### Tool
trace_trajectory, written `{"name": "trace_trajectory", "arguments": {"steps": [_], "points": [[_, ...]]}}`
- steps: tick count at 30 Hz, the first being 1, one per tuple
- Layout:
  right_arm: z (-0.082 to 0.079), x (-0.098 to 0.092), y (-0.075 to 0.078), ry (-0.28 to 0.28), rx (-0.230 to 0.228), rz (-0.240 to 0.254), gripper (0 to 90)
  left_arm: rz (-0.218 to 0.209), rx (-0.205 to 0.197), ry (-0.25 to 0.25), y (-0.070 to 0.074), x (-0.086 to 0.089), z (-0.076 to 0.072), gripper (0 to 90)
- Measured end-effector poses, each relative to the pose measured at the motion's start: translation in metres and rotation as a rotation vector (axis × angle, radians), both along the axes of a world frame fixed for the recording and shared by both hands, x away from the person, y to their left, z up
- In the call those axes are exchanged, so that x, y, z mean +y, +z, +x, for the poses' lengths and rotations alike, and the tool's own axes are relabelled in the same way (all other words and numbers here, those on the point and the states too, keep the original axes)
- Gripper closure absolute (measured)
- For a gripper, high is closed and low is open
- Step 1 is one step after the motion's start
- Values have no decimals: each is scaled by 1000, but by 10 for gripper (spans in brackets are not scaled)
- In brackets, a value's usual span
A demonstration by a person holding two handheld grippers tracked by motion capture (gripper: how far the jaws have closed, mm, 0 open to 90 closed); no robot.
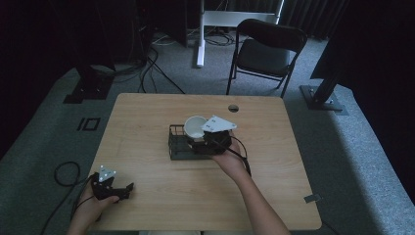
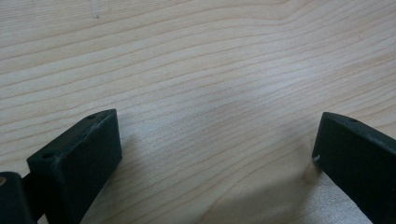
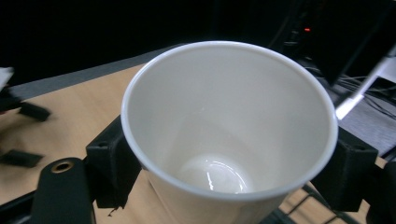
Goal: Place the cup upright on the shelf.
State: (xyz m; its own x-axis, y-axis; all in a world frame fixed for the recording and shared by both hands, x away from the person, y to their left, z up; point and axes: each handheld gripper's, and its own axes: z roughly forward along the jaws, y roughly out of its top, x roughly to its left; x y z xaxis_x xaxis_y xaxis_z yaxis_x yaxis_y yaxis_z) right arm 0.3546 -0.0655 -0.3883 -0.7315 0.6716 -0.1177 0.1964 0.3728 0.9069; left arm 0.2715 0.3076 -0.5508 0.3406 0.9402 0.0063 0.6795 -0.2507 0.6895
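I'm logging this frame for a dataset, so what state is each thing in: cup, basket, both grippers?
White cup: empty, mouth open, held tilted over the basket.
Wire basket: on the table, upright.
Right gripper: shut on the cup's sides.
Left gripper: open, holding nothing, low over bare table.

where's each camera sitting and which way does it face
high view: above the person's side, facing forward and down on the table; both forearms, left gripper, right gripper, white cup at the black wire basket.
left gripper view: rides on the left gripper, facing bare tabletop; its fingers spread.
right gripper view: rides on the right gripper, facing into the cup between its fingers.
shared: the high and right gripper views both show the cup.
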Motion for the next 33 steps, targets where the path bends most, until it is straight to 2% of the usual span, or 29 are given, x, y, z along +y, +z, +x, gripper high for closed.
{"name": "trace_trajectory", "arguments": {"steps": [1,5,10,17,24,29,33], "points": [[7,-4,1,-35,2,8,201,-3,-1,1,0,0,0,16],[18,-9,0,-78,7,5,201,-1,0,1,0,0,0,16],[26,-15,-5,-111,23,9,201,-3,-2,2,0,0,0,16],[41,-20,-20,-165,70,5,201,-8,-1,1,0,1,0,16],[49,-21,-37,-212,114,15,201,-5,-1,0,0,0,0,16],[53,-20,-50,-233,146,-11,201,-3,-1,1,0,0,0,16],[54,-19,-54,-249,162,-19,201,-1,0,1,0,0,0,16]]}}
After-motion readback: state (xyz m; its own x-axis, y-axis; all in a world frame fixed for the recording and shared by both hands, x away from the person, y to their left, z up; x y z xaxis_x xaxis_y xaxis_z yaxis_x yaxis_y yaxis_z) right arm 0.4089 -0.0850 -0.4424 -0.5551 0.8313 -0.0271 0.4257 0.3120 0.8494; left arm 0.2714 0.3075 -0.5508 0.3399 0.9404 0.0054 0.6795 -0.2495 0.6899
